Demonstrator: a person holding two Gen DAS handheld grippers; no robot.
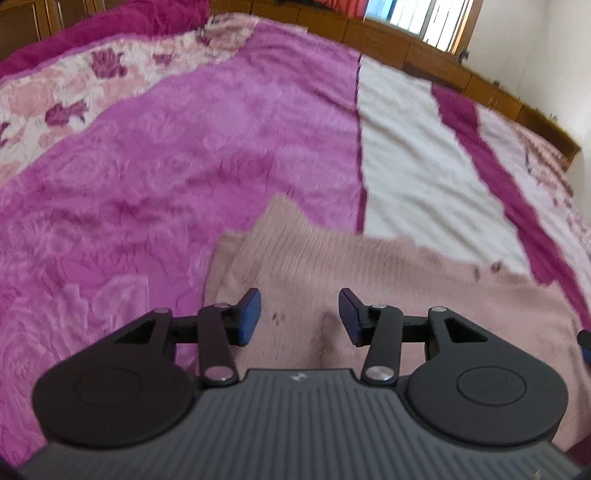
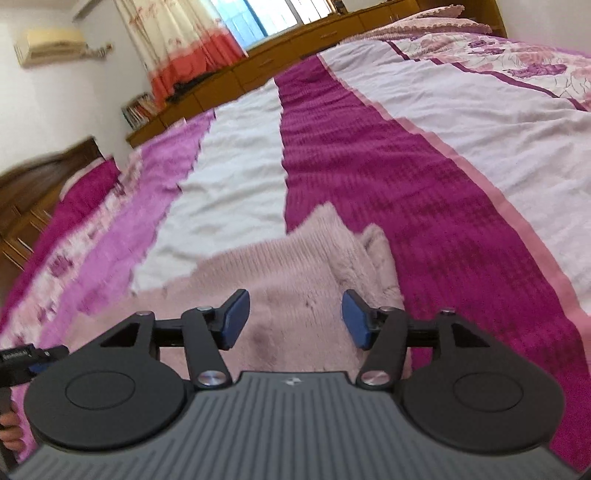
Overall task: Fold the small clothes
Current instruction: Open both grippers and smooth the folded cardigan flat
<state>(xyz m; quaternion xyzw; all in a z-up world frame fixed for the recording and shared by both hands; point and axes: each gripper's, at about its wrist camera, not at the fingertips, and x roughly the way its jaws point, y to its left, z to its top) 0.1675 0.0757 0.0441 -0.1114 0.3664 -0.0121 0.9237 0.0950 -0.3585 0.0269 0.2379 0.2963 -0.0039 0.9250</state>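
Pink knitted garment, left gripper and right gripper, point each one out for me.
pink knitted garment (image 1: 332,258): left wrist view, ribbed middle.
left gripper (image 1: 300,317): left wrist view, midway between its blue fingertips.
right gripper (image 2: 295,319): right wrist view, midway between its blue fingertips.

A bed fills most of both views, covered by a bedspread in bands of magenta, lilac and white, with rose-print panels at the upper left of the left wrist view and the upper right of the right wrist view. A low wooden cabinet runs behind it across the top. In the right wrist view, a cream and orange curtain hangs beside a bright window, an air conditioner sits at upper left, and books stand below it.
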